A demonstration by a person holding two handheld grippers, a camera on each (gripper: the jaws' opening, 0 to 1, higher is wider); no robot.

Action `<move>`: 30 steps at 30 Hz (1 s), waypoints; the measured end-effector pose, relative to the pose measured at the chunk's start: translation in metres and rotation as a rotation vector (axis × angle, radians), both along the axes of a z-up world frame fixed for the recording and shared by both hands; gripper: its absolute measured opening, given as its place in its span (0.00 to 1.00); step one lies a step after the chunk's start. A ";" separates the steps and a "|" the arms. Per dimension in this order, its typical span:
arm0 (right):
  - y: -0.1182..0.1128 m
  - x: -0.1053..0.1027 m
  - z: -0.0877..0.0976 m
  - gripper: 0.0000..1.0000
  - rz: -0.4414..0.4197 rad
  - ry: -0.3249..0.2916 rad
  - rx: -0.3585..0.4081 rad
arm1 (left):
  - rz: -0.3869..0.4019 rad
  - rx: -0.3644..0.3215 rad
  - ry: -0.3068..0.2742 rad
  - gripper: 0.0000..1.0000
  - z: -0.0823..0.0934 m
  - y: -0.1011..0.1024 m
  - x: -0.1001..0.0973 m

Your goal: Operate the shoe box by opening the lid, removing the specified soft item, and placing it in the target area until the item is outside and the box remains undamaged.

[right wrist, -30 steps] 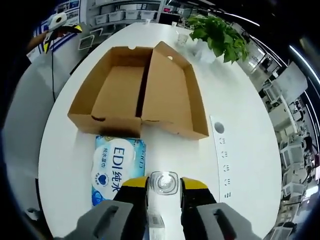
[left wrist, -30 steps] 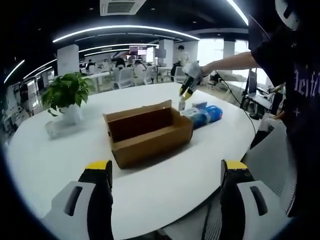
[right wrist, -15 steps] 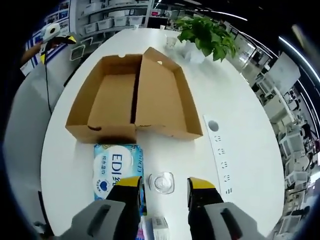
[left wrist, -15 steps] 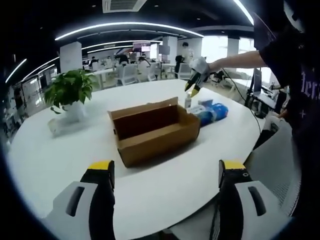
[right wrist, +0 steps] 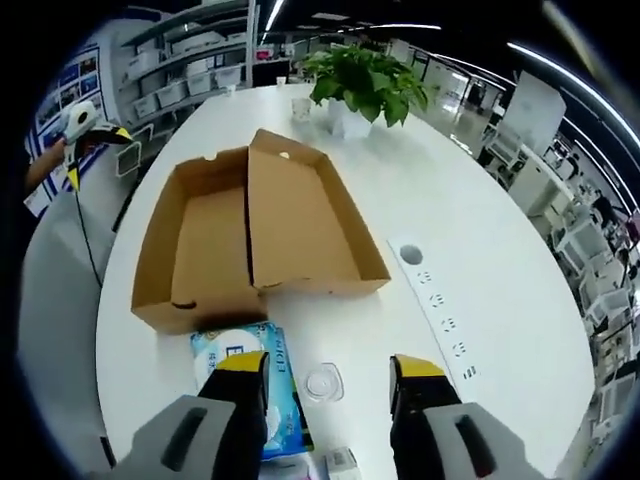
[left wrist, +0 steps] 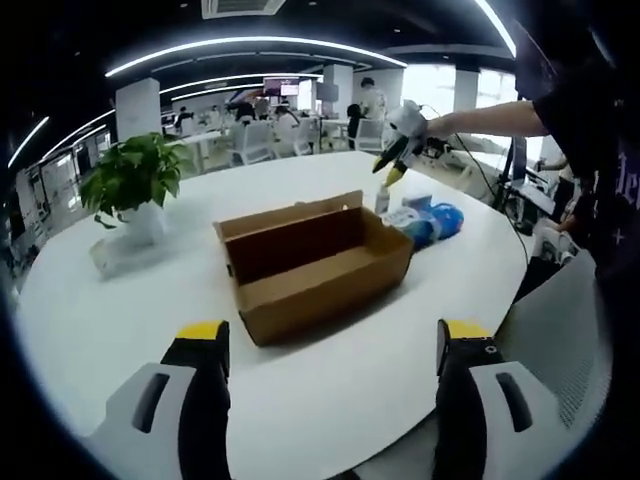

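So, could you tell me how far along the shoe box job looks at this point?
Done: the brown cardboard shoe box lies open with its lid folded back and looks empty and undamaged, and the blue and white soft tissue pack rests on the white table beside it. In hand: nothing; the right gripper is open above a small clear bottle, and the left gripper is open. Left: seemingly nothing.

An open-plan office: rows of desks and chairs, strip ceiling lights, storage shelves.
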State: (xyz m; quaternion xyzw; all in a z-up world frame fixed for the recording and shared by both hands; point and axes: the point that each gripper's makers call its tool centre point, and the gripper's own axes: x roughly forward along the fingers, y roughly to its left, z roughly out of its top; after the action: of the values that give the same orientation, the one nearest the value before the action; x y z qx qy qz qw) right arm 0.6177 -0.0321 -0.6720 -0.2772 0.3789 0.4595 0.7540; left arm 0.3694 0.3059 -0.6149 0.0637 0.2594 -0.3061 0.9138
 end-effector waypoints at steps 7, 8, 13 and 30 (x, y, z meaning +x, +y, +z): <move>0.009 0.001 0.000 0.51 -0.042 0.023 0.041 | 0.035 -0.018 0.004 0.85 -0.002 0.007 0.022; 0.011 0.000 0.000 0.51 -0.049 0.024 0.044 | 0.040 -0.014 0.004 0.85 -0.003 0.009 0.025; 0.015 0.006 0.000 0.52 -0.103 0.040 0.086 | 0.067 -0.002 0.019 0.78 -0.010 0.016 0.035; 0.024 0.028 0.000 0.48 -0.325 0.050 0.189 | 0.207 -0.055 0.076 0.56 -0.031 0.035 0.066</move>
State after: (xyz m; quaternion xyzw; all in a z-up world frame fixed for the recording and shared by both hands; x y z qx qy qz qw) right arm 0.6457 -0.0077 -0.6725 -0.1290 0.3922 0.3721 0.8314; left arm 0.4355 0.3405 -0.6461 -0.0004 0.2904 -0.2193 0.9314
